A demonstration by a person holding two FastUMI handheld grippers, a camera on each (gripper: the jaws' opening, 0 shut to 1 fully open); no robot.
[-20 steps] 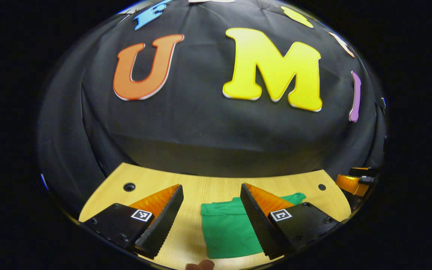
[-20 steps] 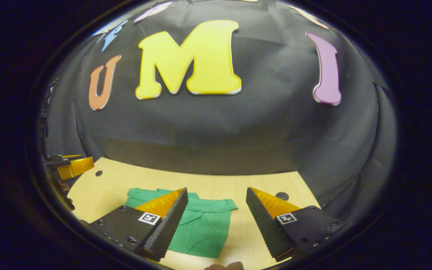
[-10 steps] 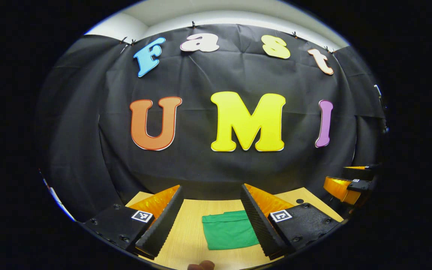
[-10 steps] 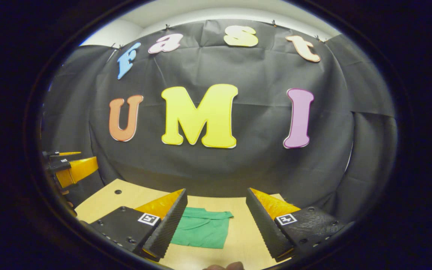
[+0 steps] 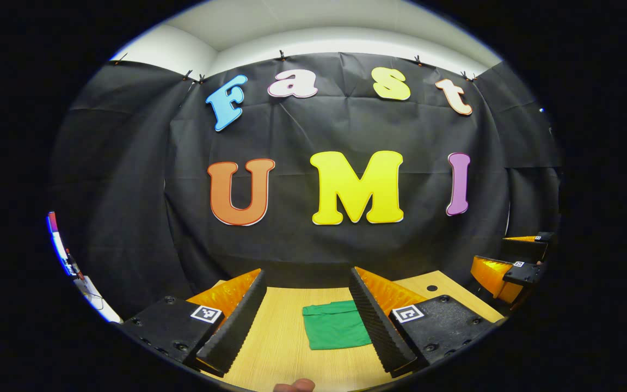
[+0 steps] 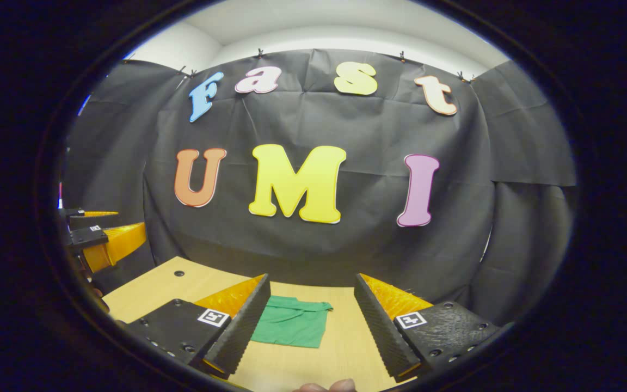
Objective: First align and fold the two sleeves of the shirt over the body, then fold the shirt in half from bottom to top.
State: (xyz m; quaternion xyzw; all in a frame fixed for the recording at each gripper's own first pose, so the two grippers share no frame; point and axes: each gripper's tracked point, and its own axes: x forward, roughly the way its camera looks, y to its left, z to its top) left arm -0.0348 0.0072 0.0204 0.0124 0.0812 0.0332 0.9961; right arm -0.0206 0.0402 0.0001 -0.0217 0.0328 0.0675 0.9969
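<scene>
left tongs: spread wide, nothing between the fingers, held above the near edge of the surface and well apart from the shirt; also seen at the far left of the right gripper view.
left thumb tip: just shows at the bottom edge of the left gripper view.
shirt: green, folded into a compact rectangle, lying flat on the surface; in the right gripper view one folded edge runs along its far side.
surface: light wood, with a small dark hole near its far right corner.
right tongs: spread wide, gripping nothing, held above the near edge of the surface, apart from the shirt; also seen at the far right of the left gripper view.
booth wall: black cloth hanging behind the surface.
</scene>
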